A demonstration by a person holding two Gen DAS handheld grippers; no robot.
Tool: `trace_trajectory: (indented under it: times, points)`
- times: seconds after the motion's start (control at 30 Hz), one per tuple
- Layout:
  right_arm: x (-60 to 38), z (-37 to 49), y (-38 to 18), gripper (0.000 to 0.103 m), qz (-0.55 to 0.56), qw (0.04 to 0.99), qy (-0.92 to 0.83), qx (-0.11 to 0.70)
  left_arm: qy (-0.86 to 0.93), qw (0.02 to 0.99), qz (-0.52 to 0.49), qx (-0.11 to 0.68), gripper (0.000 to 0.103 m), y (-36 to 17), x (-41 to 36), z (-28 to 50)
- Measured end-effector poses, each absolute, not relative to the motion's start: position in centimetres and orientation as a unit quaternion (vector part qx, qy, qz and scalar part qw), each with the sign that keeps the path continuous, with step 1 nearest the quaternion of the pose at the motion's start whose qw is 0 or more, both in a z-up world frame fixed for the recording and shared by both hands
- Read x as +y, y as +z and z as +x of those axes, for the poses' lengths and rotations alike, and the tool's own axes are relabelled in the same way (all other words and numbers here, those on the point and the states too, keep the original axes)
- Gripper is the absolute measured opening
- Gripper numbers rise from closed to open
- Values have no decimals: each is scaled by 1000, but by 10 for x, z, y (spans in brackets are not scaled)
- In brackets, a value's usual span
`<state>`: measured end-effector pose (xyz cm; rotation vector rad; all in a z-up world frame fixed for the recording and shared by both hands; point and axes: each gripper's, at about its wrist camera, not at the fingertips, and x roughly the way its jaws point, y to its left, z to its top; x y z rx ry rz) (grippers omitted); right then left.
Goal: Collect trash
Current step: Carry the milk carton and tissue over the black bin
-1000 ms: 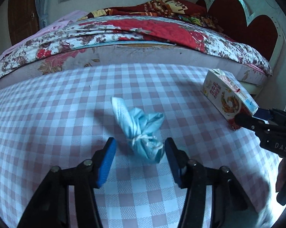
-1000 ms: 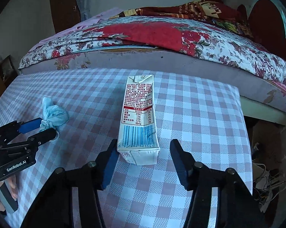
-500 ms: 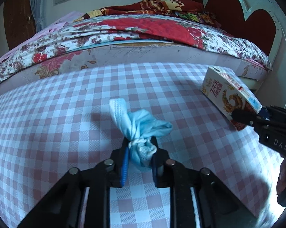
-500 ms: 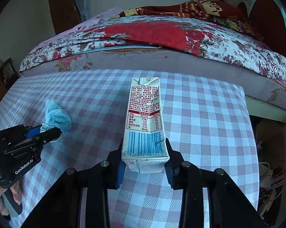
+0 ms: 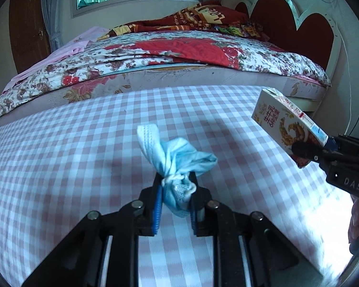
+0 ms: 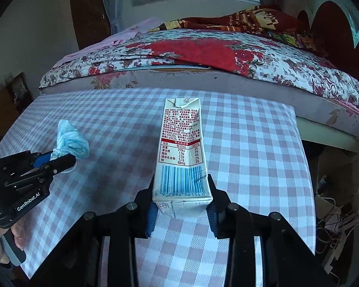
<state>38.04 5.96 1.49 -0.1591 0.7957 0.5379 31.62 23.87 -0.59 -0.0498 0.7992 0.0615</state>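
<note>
My left gripper (image 5: pixel 175 197) is shut on a crumpled blue face mask (image 5: pixel 177 157) and holds it above the checked tablecloth (image 5: pixel 60 155). The mask also shows in the right wrist view (image 6: pixel 70 142), held by the left gripper (image 6: pixel 60 160). My right gripper (image 6: pixel 181 203) is shut on a white drink carton (image 6: pixel 181 153) with a barcode, lifted off the cloth. In the left wrist view the carton (image 5: pixel 284 124) sits at the right, tilted, in the right gripper (image 5: pixel 308 149).
A bed (image 5: pixel 179 55) with a floral quilt runs along the table's far edge, with a red headboard (image 5: pixel 291 24) at the right. Cables and clutter (image 6: pixel 332 212) lie on the floor off the table's right edge.
Both grippers closed from open, the left on the mask and the right on the carton. Both objects have since lifted off the cloth.
</note>
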Motion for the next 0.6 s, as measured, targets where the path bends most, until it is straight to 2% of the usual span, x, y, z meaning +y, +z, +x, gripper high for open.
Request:
trace_trajectory:
  times: [0.6]
  points:
    - [27, 260, 40, 36, -74, 892, 274, 353, 29, 928, -25, 370, 20, 15, 219, 204]
